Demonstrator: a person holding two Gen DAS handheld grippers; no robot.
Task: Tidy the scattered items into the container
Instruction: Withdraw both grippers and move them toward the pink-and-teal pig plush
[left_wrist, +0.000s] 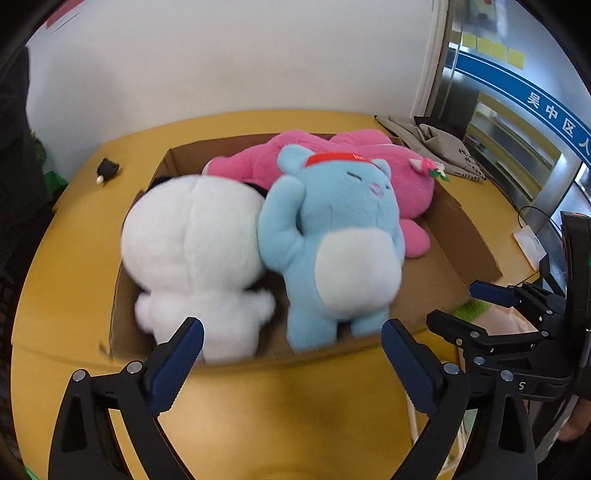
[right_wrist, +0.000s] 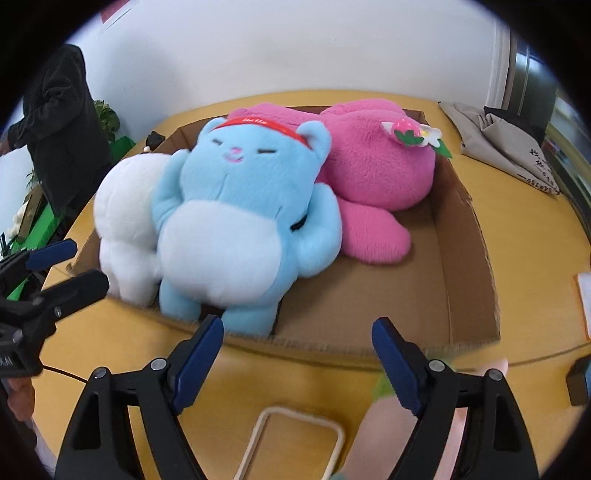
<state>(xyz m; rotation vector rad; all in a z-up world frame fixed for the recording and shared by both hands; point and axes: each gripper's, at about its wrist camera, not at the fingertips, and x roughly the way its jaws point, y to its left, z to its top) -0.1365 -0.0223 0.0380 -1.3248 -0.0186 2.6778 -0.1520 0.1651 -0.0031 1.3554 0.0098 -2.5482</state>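
The blue plush (right_wrist: 240, 218) lies in the cardboard box (right_wrist: 465, 258) just ahead of both claws, between white plush (left_wrist: 195, 258) and pink plush (right_wrist: 373, 166); soft and light, it's best pinched at a leg. Left claw (left_wrist: 291, 365) and right claw (right_wrist: 295, 362) gape, released. Only the right view shows a pale item (right_wrist: 380, 435) beneath its claw on the tabletop (right_wrist: 110, 354)

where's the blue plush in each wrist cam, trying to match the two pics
Left wrist: the blue plush lies right of centre in the cardboard box, feet toward the camera, white plush on its left.
Right wrist: the blue plush lies left of centre, feet at the box's near wall.
Shared landmark: the pink plush with the strawberry flower clip, behind it in both views.
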